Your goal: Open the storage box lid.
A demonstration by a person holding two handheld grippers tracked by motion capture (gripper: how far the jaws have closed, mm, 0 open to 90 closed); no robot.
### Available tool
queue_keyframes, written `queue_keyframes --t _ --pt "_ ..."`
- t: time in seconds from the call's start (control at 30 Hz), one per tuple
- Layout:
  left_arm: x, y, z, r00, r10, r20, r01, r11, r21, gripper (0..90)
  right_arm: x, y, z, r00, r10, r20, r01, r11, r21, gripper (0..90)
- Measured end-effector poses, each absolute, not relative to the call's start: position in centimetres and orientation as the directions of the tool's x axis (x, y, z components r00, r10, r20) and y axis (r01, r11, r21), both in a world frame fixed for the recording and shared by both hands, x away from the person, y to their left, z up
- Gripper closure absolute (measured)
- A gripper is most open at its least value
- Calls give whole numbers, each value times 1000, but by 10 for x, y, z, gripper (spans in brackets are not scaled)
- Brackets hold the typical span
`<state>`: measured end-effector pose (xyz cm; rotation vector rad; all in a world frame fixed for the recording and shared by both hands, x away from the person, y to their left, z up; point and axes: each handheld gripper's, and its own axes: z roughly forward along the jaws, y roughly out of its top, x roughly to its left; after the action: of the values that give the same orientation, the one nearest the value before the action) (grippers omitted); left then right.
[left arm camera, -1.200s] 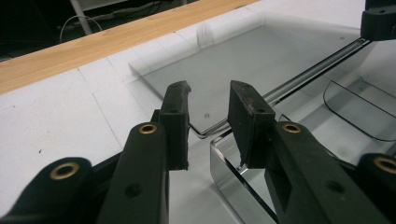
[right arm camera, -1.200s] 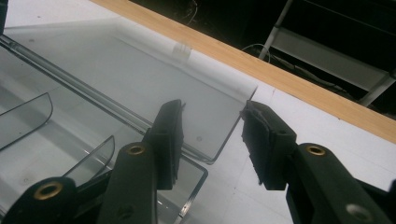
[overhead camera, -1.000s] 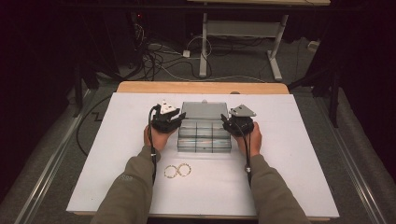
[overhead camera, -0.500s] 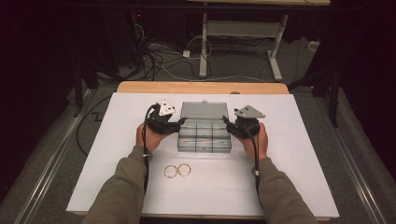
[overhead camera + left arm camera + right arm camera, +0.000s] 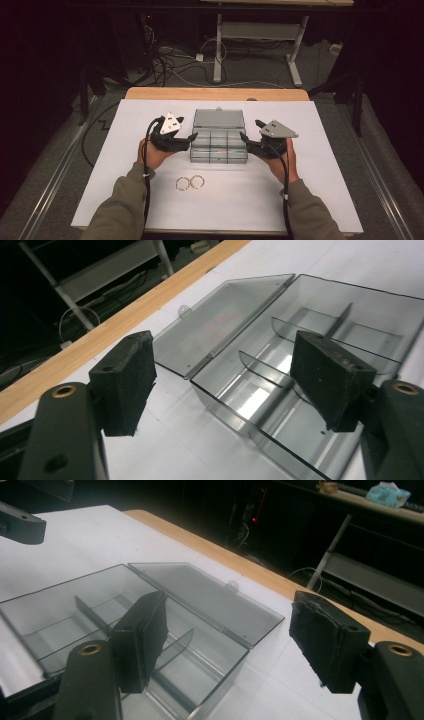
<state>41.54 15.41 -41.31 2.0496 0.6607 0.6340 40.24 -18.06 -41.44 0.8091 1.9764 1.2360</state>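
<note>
Centrally, on the white table cover [image 5: 125, 165]: one clear compartment box [image 5: 219, 146], lid [image 5: 218, 118] folded flat toward the far edge, dividers visible inside. Left gripper [image 5: 191, 137]: held just beside the box's left wall, jaws spread wide, holding nothing. Right gripper [image 5: 243, 136]: just beside the box's right wall, jaws likewise wide and holding nothing. Two small rings [image 5: 190, 182]: lying side by side on the cover, nearer the person than the box.

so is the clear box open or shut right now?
Open. The box has its lid folded back flat on the table, and the divided compartments show from above. They look empty in both gripper views.
</note>
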Motion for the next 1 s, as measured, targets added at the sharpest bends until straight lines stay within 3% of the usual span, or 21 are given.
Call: queue_keyframes --t 0.33,0.53,0.73,1.0 --pt "371 164 -416 740 615 270 111 -509 854 219 363 -193 -408 -607 755 -250 79 370 926 296" --pt "350 171 -426 753 591 287 118 -552 825 218 338 -198 -407 -620 733 -280 53 395 917 297" --pt "334 176 -438 772 571 280 146 -587 796 170 316 -205 -415 -634 714 -298 59 429 901 293" --pt "322 183 -456 818 544 186 223 -598 770 169 293 -220 -434 -654 706 -272 125 455 881 271"
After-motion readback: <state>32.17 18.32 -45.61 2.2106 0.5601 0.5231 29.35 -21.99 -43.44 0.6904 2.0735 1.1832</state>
